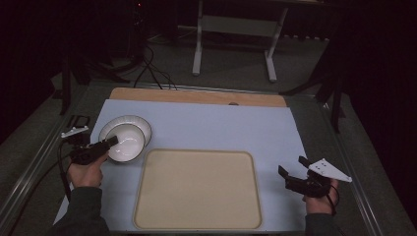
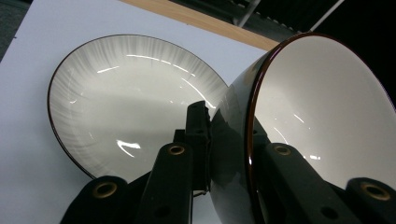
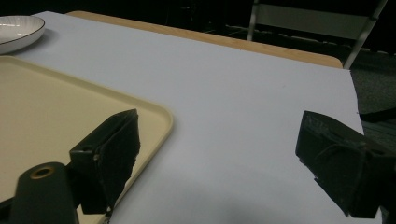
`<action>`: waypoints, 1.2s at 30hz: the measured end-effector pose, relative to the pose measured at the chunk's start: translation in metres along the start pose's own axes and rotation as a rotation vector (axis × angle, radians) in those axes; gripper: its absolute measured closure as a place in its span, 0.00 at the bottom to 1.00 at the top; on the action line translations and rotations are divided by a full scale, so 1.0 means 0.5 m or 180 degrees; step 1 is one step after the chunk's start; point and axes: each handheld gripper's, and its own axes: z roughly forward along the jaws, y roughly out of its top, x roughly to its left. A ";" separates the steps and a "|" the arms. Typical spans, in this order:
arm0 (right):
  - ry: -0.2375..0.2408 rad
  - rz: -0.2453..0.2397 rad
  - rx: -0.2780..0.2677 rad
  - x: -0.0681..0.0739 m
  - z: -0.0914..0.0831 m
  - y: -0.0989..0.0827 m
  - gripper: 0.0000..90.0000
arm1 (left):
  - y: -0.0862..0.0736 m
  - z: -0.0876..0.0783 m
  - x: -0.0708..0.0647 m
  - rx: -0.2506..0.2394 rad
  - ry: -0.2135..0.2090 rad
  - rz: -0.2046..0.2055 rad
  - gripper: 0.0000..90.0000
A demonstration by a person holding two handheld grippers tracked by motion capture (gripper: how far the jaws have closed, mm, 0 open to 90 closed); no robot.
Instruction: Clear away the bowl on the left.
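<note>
Gripping: left tool (image 1: pixel 112 141) pinches the near rim of the bowl (image 1: pixel 127 142), one jaw inside the wall and one outside, as the left gripper view shows.
Bowl: tilted in the grip, its mouth turned sideways in the left gripper view (image 2: pixel 322 116); it sits over the plate (image 1: pixel 140 123) at the desk's far left corner.
Plate: flat on the blue mat (image 1: pixel 216 125), white with a dark rim, just behind the bowl (image 2: pixel 126 102).
Tray: beige, bare, in the middle of the mat (image 1: pixel 196 191), just beside the bowl and plate, toward the person.
Right tool: jaws spread wide with nothing between them (image 3: pixel 215 158); it hangs over the mat at the tray's right edge (image 1: pixel 295 172).
Step in hand: I judge it to be lifting the bowl off the plate, likely toward the tray.
Doing it well: keep the pinch firm, since a glazed rim can slip; raise the bowl clear before moving sideways so its foot does not drag the plate; level it before setting down.
Risk: the bowl swinging on a one-point grip.
</note>
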 end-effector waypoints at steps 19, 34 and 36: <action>-0.0001 -0.0003 0.0002 -0.001 0.000 0.000 0.15 | 0.000 -0.016 -0.047 0.0008 -0.0162 0.0174 0.89; -0.0003 0.0002 -0.0004 -0.002 -0.001 0.000 0.15 | -0.005 -0.012 -0.080 0.0059 -0.0276 0.0271 0.89; -0.0002 0.0001 -0.0004 -0.002 -0.001 0.000 0.15 | -0.005 -0.011 -0.084 0.0061 -0.0283 0.0283 0.89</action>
